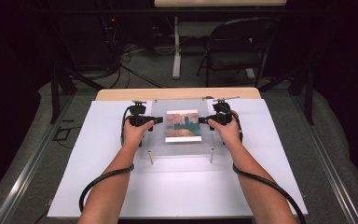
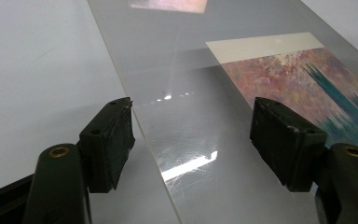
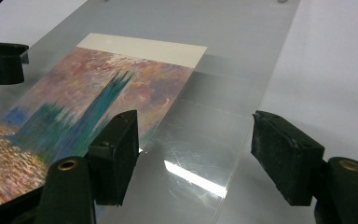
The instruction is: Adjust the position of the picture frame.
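Clear acrylic sheet (image 1: 182,150) edges between open tongs (image 2: 191,140)

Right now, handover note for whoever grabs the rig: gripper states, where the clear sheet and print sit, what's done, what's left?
Left gripper: open, jaws straddling the left edge of the clear acrylic sheet, not clamped.
Right gripper: open, jaws straddling the sheet's right edge, not clamped.
The sheet lies flat on the white table cover, over the colourful painted print with a teal tower.
Two short standoff pegs stand at the sheet's near edge.
Done: both grippers lined up at opposite edges.
Left: probably close on both edges and lift the sheet evenly.
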Motion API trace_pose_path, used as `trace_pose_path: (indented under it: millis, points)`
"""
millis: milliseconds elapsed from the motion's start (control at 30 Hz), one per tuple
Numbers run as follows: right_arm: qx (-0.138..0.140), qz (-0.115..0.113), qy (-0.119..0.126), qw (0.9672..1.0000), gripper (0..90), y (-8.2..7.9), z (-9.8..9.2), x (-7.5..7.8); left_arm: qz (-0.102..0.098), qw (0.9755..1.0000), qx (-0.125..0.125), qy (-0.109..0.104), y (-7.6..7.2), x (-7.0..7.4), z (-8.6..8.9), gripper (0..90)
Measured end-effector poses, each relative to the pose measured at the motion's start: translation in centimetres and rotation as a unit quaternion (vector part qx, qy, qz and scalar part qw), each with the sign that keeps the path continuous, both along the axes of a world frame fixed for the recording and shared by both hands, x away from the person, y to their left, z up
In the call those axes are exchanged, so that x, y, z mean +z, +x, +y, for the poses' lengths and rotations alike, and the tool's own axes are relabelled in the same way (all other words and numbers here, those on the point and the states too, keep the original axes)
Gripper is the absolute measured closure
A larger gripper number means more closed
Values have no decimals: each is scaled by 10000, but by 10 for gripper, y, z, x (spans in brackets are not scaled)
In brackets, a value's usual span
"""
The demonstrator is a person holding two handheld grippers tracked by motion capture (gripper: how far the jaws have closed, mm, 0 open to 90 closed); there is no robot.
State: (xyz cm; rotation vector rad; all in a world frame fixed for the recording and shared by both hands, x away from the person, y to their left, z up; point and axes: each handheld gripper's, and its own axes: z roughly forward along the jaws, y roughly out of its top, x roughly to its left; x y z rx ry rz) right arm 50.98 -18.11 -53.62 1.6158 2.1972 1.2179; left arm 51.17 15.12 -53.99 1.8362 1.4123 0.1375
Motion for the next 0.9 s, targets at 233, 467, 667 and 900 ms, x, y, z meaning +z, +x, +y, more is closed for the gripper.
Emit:
trace_pose_path:
  millis: [233, 467, 667, 900]
  points:
    - [-78, 123, 294, 9995, 310, 3, -4, -5, 42, 10000, -24, -64, 1, -1, 0, 279]
    - [-90, 208, 358, 9991, 296, 2, -4, -6, 122, 9998, -60, -123, 0, -2, 0, 251]
    - [-32, 400, 542, 9977, 285, 2, -5, -7, 156, 9997, -80, -174, -1, -3, 0, 230]
    - [-61, 389, 604, 9974, 278, 1, -4, -9, 305, 9989, -167, -305, -2, -4, 1, 222]
